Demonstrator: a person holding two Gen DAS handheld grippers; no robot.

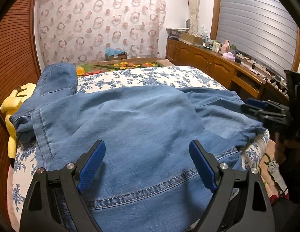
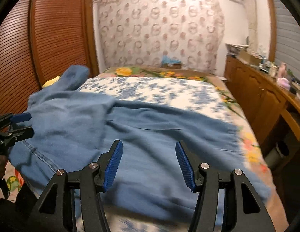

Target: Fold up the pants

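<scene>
Blue denim pants (image 1: 130,119) lie spread across the near end of the bed, one leg bunched up over a yellow plush toy at the far left. My left gripper (image 1: 147,145) is open and empty, just above the pants near a stitched seam. My right gripper (image 2: 149,145) is open and empty above the pants (image 2: 150,131). The right gripper also shows at the right edge of the left wrist view (image 1: 252,106), over the pants' right edge. The left gripper shows at the left edge of the right wrist view (image 2: 22,123).
The bed has a blue floral sheet (image 1: 150,77) and a flowered blanket (image 1: 121,65) at its far end. A yellow plush toy (image 1: 12,104) lies at the bed's left edge by slatted wooden doors (image 1: 12,48). A cluttered wooden sideboard (image 1: 217,61) runs along the right.
</scene>
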